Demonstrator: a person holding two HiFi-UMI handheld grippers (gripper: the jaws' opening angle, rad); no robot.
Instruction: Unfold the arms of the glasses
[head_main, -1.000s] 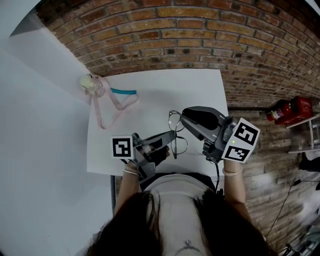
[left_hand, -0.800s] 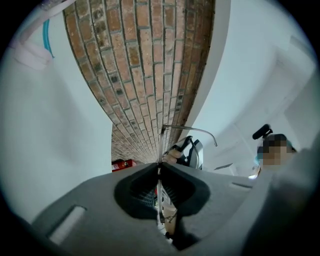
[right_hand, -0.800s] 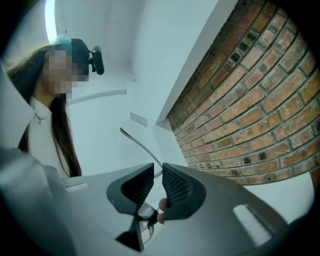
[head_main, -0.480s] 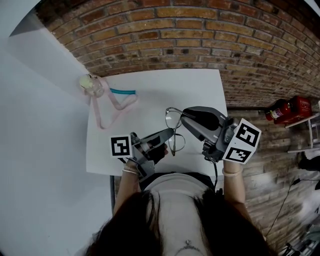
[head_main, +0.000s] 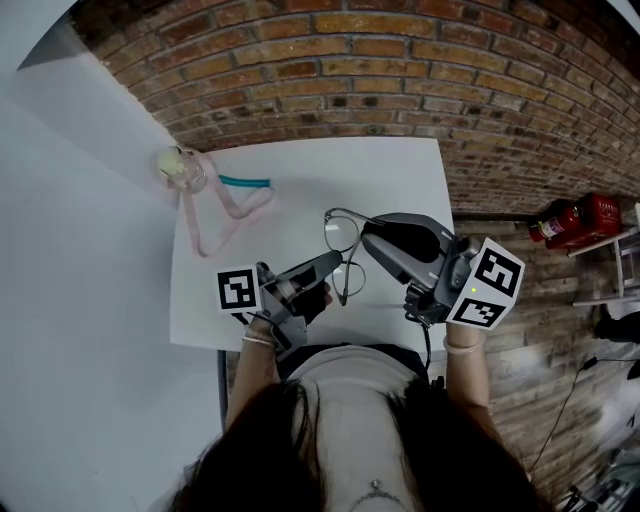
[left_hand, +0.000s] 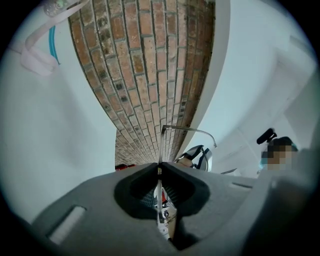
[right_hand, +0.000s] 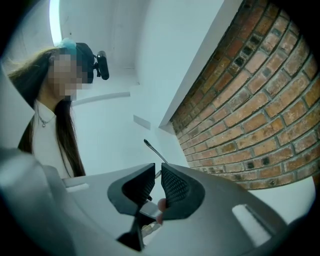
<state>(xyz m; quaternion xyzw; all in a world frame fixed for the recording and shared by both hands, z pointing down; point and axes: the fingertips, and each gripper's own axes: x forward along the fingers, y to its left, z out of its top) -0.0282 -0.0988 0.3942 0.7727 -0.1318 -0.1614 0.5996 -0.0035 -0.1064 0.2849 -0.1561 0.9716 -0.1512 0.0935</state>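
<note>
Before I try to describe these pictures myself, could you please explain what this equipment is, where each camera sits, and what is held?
There is no robot: a person holds a tool in each hand, each ending in a two-jaw claw. The head view comes from a camera on the person's head, looking down at a white table beside a brick wall. The two other pictures come from cameras riding on the tools, looking along their jaws. The left claw and the right claw are both closed on thin-framed glasses, held over the table. On the table lie a pink strap, a teal piece and a small clear object.
</note>
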